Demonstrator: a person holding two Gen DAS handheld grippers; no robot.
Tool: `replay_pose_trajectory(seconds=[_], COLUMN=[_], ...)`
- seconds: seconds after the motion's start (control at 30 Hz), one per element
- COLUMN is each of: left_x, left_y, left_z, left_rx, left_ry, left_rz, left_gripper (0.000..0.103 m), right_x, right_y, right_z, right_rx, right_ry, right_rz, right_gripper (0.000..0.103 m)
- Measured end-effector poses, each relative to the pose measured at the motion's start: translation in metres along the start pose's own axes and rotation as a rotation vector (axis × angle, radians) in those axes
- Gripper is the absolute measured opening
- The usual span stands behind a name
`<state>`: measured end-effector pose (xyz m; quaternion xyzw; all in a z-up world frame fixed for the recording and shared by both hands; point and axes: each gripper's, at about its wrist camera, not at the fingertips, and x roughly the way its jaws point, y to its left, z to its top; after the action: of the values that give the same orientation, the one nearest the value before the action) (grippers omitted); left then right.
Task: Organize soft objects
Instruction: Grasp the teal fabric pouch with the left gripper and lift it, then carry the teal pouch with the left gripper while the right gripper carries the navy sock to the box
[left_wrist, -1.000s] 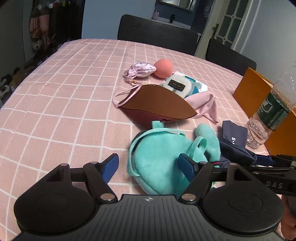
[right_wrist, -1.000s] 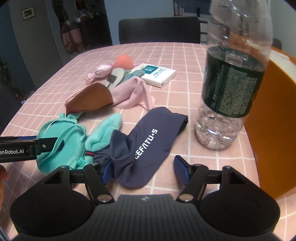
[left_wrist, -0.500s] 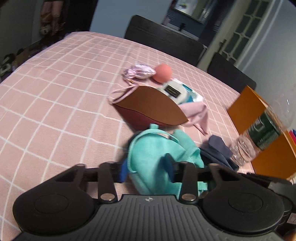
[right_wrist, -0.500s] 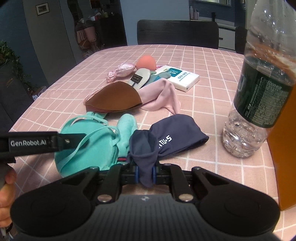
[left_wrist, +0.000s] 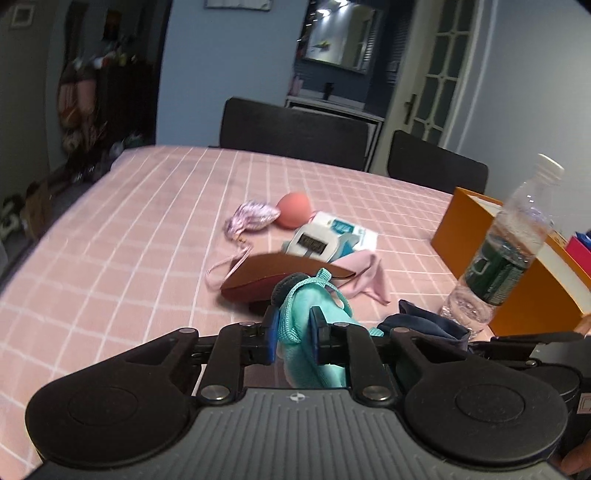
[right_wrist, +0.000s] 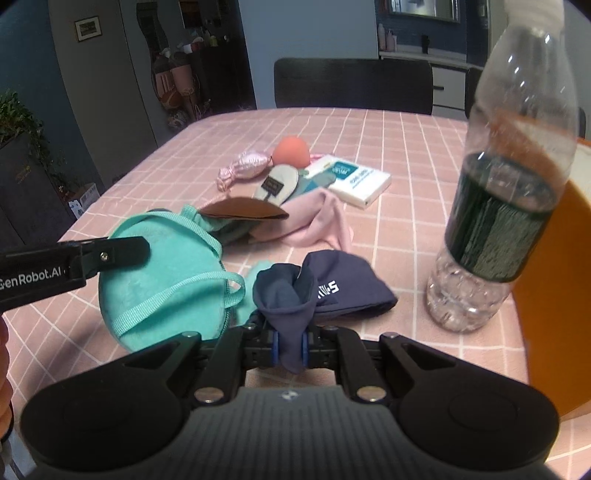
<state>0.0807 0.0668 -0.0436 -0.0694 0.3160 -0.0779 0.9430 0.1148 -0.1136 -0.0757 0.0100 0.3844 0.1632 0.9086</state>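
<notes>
A teal plush pouch with webbing straps sits between the blue pads of my left gripper, whose jaws are closing and pressing on it. The pouch hangs tilted just above the pink checked tablecloth. My right gripper is closing on a bunched fold of a navy cloth with white lettering; the rest of the cloth trails on the table. A small teal piece lies between the pouch and the cloth.
Behind lie a brown pouch, a pink cloth, a white slipper, a tissue pack, an orange ball and a pink satin bag. A water bottle and an orange box stand at right.
Both grippers went from wide open to closed on their items, then rose. The teal pouch is lifted and tilted; the navy cloth is bunched and pulled up at one end.
</notes>
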Motion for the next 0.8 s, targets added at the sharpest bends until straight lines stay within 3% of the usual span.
replay_pose_trajectory(seconds=[0.57, 0.8], left_x=[-0.061, -0.090], left_y=[-0.027, -0.037], left_z=[0.034, 0.037], left_rx=[0.186, 0.209], left_ry=[-0.045, -0.088], left_rz=[-0.072, -0.106], left_gripper=[0.019, 0.019], right_x=[-0.089, -0.128], right_y=[-0.011, -0.022], right_z=[0.015, 0.015], right_rx=[-0.039, -0.008], right_ry=[-0.064, -0.075], right_rz=[0.053, 0.098], right_gripper=[0.009, 0.009])
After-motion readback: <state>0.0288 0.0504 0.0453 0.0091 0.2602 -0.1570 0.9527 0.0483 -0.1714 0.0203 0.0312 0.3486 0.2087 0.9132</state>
